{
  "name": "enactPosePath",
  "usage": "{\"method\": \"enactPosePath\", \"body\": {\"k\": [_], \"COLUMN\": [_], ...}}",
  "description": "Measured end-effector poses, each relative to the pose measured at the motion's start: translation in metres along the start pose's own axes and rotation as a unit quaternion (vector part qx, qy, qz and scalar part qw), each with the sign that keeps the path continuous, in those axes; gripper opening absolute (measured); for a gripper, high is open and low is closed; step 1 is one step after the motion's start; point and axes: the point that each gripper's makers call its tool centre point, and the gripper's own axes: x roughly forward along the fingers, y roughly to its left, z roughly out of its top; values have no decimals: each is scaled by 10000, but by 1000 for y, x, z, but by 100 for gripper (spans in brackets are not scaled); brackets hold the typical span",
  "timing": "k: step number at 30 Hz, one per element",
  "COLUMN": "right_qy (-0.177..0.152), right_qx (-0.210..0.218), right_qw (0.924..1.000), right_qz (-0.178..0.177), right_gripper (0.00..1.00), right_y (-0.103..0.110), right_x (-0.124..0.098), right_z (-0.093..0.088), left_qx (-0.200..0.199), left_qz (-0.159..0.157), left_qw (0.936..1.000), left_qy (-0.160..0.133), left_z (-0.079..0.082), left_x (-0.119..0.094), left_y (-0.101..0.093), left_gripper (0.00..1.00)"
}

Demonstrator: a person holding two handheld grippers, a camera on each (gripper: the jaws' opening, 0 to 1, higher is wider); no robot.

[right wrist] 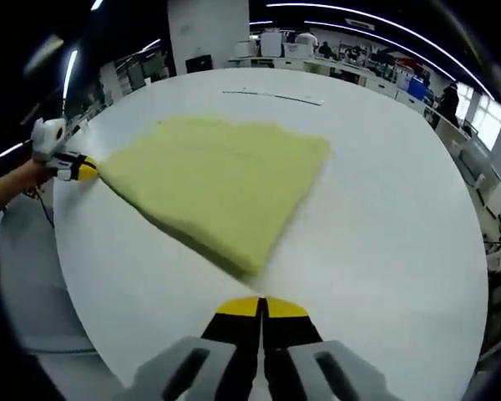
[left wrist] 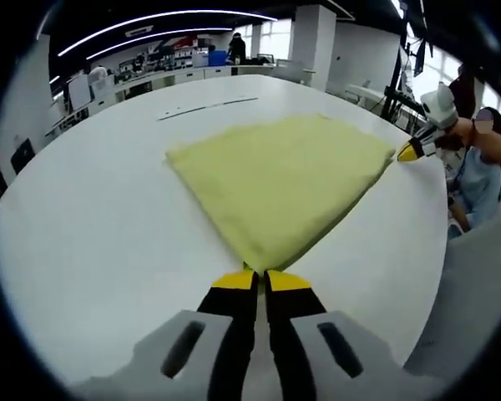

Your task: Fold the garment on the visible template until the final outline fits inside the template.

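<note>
A white worktop (left wrist: 92,225) carries a thin dark line (left wrist: 207,108) marked near its far edge. Beyond it, rows of desks (left wrist: 150,79) hold monitors and blue bins (left wrist: 218,58) under curved ceiling light strips (left wrist: 159,18). A white pillar (right wrist: 202,33) stands behind the worktop, with windows (right wrist: 484,125) at far right.

Pale yellow garment (left wrist: 282,185), folded flat into a rough triangle, centre of the left gripper view, upper left of centre in the right gripper view (right wrist: 217,182), on white tabletop
</note>
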Motion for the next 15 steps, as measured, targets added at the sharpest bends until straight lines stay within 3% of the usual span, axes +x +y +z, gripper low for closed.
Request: {"method": "enactPosePath", "body": {"k": [3, 10, 15], "right_qy": [-126, -218, -369], "right_qx": [252, 275, 349], "right_qw": [9995, 9993, 9980], "right_qz": [133, 149, 389], "right_gripper": [0, 0, 0], "right_y": [4, 11, 19], "right_x": [-3, -7, -8], "right_z": [3, 8, 17], "left_qx": [33, -5, -204], "left_qz": [11, 90, 212], "left_qw": [10000, 10000, 9995], "left_qy": [15, 29, -109], "left_z": [0, 3, 5], "left_x": [1, 0, -6], "left_y": [1, 3, 11], "left_gripper": [1, 2, 15]}}
